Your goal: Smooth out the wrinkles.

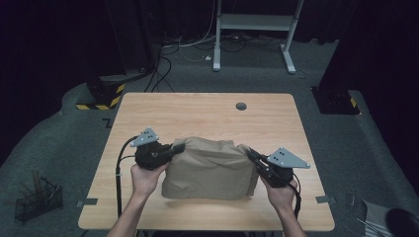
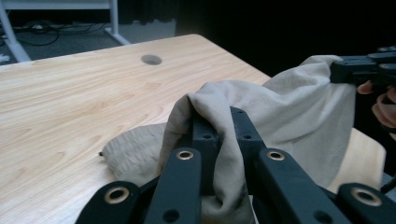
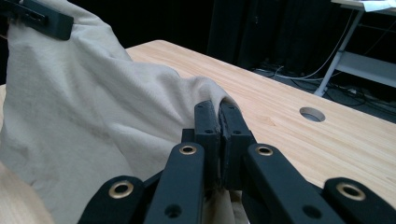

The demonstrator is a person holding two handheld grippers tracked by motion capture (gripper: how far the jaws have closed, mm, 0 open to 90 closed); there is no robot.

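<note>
- The left hand-held gripper (image 1: 179, 147) pinches an upper corner of the beige, soft cotton cloth (image 1: 210, 168); in the left gripper view its jaws are pressed together with fabric bunched between them.
- The right hand-held gripper (image 1: 251, 152) pinches the opposite upper corner, jaws closed tight on a fold of it, as the right gripper view shows.
- The cloth hangs lifted between the two grippers near the front edge of the pale wooden tabletop (image 1: 207, 108), its lower part resting rumpled on the wood.
- Likely risk: either pinch holds only a thin fold, so pulling the grippers apart sharply could slip a corner free and drop that side.
- Uneven lifting could leave the lower hem dragging and creased.
- No brand, label or readable writing appears on the cloth or grippers.
- A round grey cable hole (image 1: 241, 106) sits near the far edge.
</note>
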